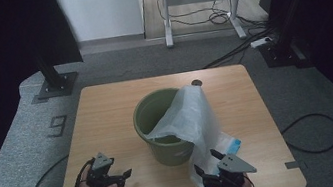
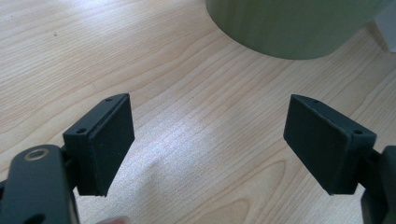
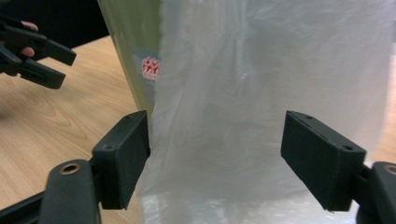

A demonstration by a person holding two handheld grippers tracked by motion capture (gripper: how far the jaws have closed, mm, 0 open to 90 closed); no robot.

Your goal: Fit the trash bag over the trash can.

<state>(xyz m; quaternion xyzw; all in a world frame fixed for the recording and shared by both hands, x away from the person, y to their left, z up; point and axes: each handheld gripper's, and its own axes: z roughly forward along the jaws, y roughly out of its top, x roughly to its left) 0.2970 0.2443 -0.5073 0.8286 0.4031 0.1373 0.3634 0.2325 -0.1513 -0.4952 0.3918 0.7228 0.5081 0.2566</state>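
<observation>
Your right gripper (image 1: 215,168) sits at the near right edge of the wooden table (image 1: 106,108), and the white plastic bag (image 1: 194,119) hangs straight ahead of it, draped from the rim of the green bucket (image 1: 158,120) at the table's middle down its right side to the tabletop, its long axis running top to bottom. That gripper's jaws stand wide apart, framing the bag's lower part without touching it. Your left gripper (image 1: 117,176) rests farther off at the near left, also wide open, holding nothing, pointed at the bucket's base.
</observation>
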